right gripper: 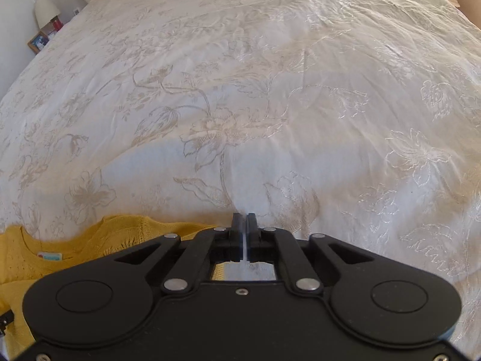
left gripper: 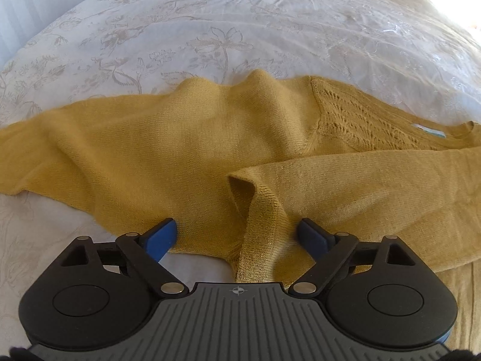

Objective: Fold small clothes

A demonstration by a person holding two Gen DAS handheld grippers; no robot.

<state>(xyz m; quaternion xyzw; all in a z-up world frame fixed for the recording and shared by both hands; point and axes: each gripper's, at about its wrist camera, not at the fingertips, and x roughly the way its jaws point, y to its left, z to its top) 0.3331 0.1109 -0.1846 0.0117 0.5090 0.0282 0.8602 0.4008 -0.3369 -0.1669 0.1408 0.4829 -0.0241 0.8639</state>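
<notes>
**Spotter:** What have you got on the left side?

**Me:** Left gripper is spread wide, blue pads well apart, nothing pinched. It hangs over the near edge of the mustard sweater, and a raised fold of the sleeve stands up between the fingers — I see no pad pressing on it. The sleeve lies folded across the body from the right.

**Spotter:** And the sweater overall?

**Me:** Spread sideways on the white floral bedspread, rumpled in the middle. Openwork knit panel toward the right, and a small pale label at the neckline.

**Spotter:** Right side?

**Me:** Right gripper is pressed together, only a thin sliver of light between the black fingers. I can make out no cloth in them. It points down at bare bedspread, with the sweater's neckline edge just beside it to the left — label visible there too. I can't tell whether the tips touch the bedspread.

**Spotter:** Anything else in view?

**Me:** Far left corner of the right camera: a lamp on a bedside table, small and blurred.
</notes>
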